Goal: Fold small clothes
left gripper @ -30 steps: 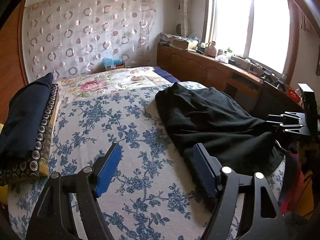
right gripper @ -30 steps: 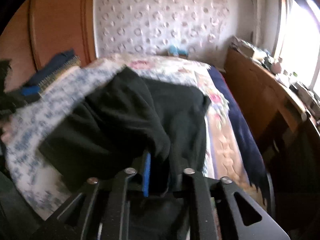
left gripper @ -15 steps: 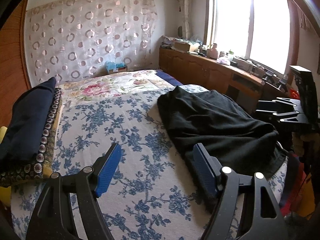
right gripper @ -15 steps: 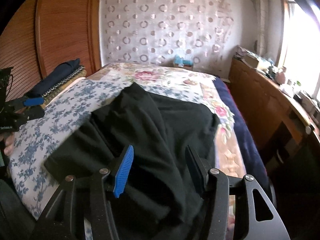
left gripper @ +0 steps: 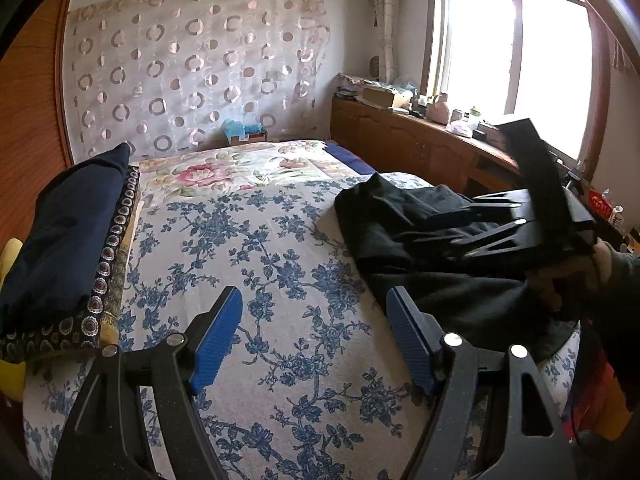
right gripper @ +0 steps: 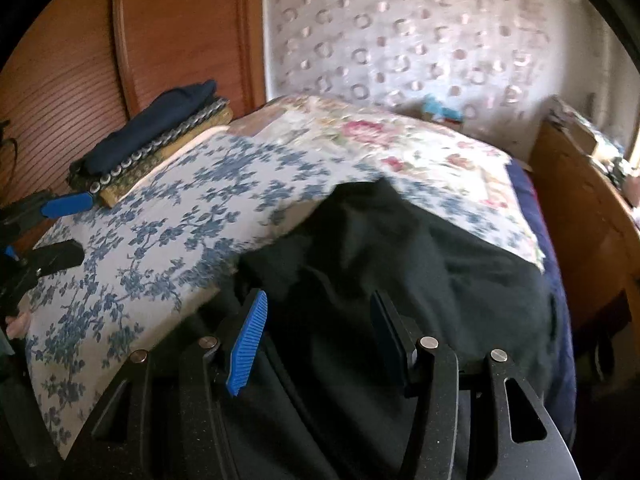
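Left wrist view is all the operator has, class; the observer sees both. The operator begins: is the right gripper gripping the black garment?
Observer: No. The right gripper has just been opening. Its pads stand apart, and the black garment lies loose between them, not pinched.
Operator: Where does the cloth end on its far side?
Observer: It reaches the navy strip along the bed's side.
Operator: My own finger seems to overlap the cloth. Is it touching?
Observer: No. From the right wrist, the left gripper sits at the outer edge of the floral cover, apart from the garment.
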Demonstrator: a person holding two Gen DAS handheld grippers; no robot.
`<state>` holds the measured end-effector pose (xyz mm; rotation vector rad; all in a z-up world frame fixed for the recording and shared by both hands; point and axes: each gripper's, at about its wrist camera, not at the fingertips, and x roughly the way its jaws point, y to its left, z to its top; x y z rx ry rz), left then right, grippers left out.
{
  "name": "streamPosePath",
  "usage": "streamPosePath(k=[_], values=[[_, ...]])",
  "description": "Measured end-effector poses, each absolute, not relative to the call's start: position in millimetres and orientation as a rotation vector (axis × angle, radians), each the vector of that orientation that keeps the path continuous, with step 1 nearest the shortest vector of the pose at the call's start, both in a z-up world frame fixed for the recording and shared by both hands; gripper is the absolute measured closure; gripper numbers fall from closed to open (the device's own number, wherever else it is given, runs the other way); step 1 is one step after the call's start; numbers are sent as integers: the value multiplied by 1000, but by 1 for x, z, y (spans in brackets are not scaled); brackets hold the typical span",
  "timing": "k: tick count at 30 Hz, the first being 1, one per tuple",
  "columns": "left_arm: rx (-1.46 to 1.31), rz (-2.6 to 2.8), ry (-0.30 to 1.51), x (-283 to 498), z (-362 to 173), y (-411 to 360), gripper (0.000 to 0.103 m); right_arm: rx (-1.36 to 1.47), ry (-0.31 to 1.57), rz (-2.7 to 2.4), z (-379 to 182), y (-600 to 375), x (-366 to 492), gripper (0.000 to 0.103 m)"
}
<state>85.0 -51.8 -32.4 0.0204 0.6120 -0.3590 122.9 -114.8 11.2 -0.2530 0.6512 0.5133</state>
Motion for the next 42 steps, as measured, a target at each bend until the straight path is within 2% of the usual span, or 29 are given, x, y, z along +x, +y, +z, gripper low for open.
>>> streamPosePath(k=[11, 14, 17, 18, 19, 20, 35, 42], values=[[18, -369, 624, 84, -38, -51, 28, -294, 732, 547, -11, -76, 159, 48], [16, -368, 627, 84, -39, -51, 28, -287, 726, 533, -12, -76, 162, 53], [18, -371, 627, 82, -39, -52, 28, -295, 718, 511, -15, -69, 163, 72], [19, -373, 628, 83, -39, -52, 28, -289, 719, 519, -15, -68, 163, 81], [21, -374, 629, 83, -40, -53, 28, -285, 713, 525, -15, -68, 161, 95], [22, -376, 631, 83, -40, -53, 28, -285, 704, 519, -14, -69, 160, 97], [34, -408, 646, 81, -41, -65, 28, -173, 491, 343, 58, -158, 152, 99], [40, -421, 652, 80, -43, -69, 28, -194, 500, 87, 71, -220, 186, 99]])
